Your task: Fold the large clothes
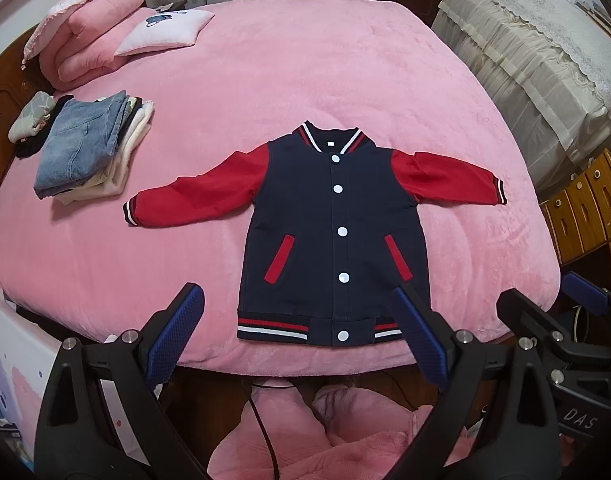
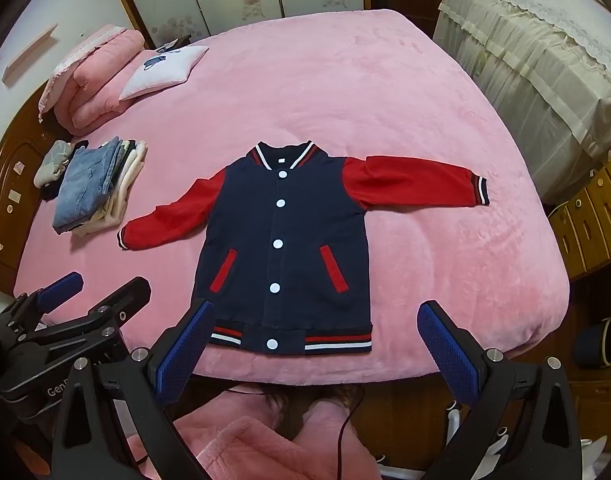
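A navy baseball jacket with red sleeves, white snaps and a striped hem lies flat, front up, on the pink bed, both sleeves spread out. It also shows in the right wrist view. My left gripper is open and empty, held above the bed's near edge in front of the hem. My right gripper is open and empty, also in front of the hem. The right gripper appears at the right edge of the left wrist view; the left gripper appears at the left of the right wrist view.
A stack of folded clothes topped with jeans lies on the bed's left side. A folded pink quilt and a small pillow sit at the far left. A covered sofa and wooden drawers stand right.
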Motion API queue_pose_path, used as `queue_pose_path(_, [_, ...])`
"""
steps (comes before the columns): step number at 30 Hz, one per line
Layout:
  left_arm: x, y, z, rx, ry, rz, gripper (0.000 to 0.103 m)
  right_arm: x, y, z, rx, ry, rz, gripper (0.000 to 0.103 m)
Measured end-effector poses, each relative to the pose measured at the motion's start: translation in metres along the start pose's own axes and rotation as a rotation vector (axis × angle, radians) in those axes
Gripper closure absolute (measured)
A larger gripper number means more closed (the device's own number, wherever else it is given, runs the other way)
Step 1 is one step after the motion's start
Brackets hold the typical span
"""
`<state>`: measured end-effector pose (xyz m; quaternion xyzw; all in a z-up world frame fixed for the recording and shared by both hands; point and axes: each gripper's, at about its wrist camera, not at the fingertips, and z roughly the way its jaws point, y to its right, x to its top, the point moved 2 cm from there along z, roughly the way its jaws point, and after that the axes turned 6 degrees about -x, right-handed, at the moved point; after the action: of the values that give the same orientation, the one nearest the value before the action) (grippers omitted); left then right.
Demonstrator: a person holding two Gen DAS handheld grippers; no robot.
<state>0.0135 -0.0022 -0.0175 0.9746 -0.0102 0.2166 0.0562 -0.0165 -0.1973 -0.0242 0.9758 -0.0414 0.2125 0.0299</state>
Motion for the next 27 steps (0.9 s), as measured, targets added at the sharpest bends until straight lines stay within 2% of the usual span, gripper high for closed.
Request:
queue_pose_path(11, [0.001,0.000,0.000,-0.002,0.000,0.002,0.009,-0.002,0.000,0.002,-0.004,0.001,0.002,0.000])
queue_pose_path(17, [0.008,-0.006,0.002,-0.004,-0.002,0.005,0.009,0.007,0.013,0.000,-0.010,-0.001,0.016,0.001])
queue_pose_path(24, [0.005,0.000,0.004,0.001,-0.001,0.004,0.009,0.006,0.011,0.002,-0.011,0.000,0.019,0.002])
queue_pose_path(27, [0.013,0.008,0.008,0.001,-0.002,0.004,0.009,0.006,0.011,0.002,-0.008,-0.002,0.020,0.002])
